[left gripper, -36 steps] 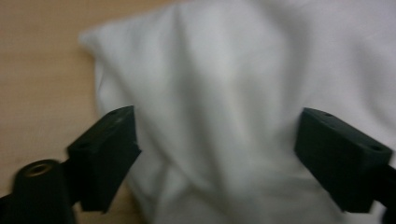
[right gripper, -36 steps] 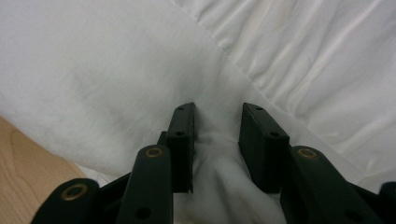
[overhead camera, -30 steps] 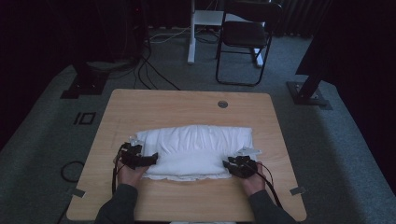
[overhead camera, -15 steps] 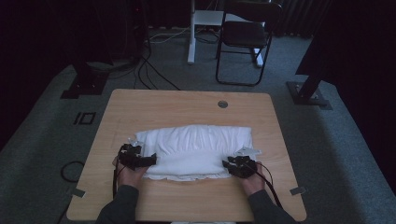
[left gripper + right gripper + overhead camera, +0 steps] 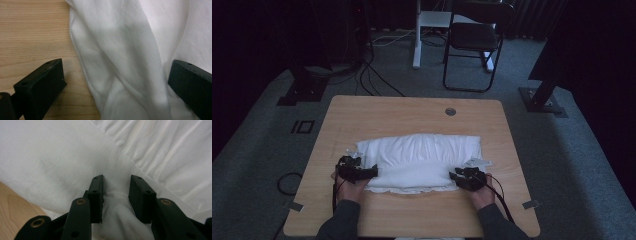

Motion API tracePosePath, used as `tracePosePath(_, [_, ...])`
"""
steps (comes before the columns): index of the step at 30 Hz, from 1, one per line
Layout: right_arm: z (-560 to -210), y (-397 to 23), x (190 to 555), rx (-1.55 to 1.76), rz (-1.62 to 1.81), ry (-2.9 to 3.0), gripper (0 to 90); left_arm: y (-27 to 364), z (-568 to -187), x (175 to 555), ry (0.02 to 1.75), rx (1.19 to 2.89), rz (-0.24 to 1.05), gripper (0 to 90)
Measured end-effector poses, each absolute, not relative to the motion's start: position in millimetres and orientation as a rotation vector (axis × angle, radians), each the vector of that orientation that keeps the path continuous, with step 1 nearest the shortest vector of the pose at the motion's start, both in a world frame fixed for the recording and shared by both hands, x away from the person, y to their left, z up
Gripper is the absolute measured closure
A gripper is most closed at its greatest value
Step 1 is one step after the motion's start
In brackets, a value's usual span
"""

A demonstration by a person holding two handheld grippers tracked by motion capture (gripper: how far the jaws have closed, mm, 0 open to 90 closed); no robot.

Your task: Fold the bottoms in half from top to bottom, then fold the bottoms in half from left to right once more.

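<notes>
A white pillow in a loose white case [image 5: 422, 155] lies across the middle of the wooden table [image 5: 412, 112]. My left gripper [image 5: 371, 171] sits at the pillow's near left corner. In the left gripper view its jaws stand wide open [image 5: 115, 72], with a fold of the white cloth [image 5: 120, 50] lying slack between them on the wood. My right gripper [image 5: 455, 176] is at the near right corner. In the right gripper view its jaws [image 5: 116, 185] are drawn close and pinch a puckered bunch of the white cloth [image 5: 62, 157].
A round cable hole [image 5: 450, 111] sits near the table's far edge. Beyond the table stand a black folding chair [image 5: 474, 40] and a white desk leg [image 5: 417, 35]. Cables [image 5: 372, 75] and black stand bases [image 5: 542, 100] lie on the grey carpet.
</notes>
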State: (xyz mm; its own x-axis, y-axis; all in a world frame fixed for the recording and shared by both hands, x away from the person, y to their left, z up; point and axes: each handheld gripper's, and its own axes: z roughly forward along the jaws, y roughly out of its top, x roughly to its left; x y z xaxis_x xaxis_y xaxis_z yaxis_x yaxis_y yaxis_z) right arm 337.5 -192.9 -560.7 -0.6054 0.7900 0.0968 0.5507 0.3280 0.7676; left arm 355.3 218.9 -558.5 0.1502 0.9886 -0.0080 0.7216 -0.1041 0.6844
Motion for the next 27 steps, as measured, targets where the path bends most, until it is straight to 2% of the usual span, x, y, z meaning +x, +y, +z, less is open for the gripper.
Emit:
tracePosePath(9, [-562.0, -195.7, 337.5, 1.217, 1.198, 2.3, 61.1, 217.9, -559.7, 352.5, 1.634, 1.861, 0.65, 1.2])
tracePosePath(11, [-562.0, -195.7, 337.7, 1.216, 1.198, 2.3, 61.0, 216.0, -557.4, 351.1, 1.633, 1.867, 0.641, 4.1])
tracePosePath(15, [-562.3, -195.8, 337.6, 1.217, 1.2, 2.3, 61.0, 211.3, -553.3, 346.8, 1.575, 1.897, 0.617, 24.7])
tracePosePath(21, [-562.3, -195.5, 337.2, 1.217, 1.203, 2.299, 60.8, 208.0, -552.7, 341.6, 1.47, 1.9, 0.525, 68.5])
tracePosePath(23, [-562.2, -195.2, 336.8, 1.212, 1.199, 2.299, 60.6, 209.9, -552.8, 342.6, 1.464, 1.882, 0.473, 78.8])
tracePosePath(25, [-562.2, -195.3, 336.9, 1.211, 1.2, 2.3, 60.6, 212.9, -552.6, 343.6, 1.451, 1.869, 0.466, 83.6])
tracePosePath(27, [-562.0, -195.4, 337.0, 1.211, 1.2, 2.303, 60.5, 218.3, -549.5, 343.2, 1.449, 1.828, 0.458, 84.5])
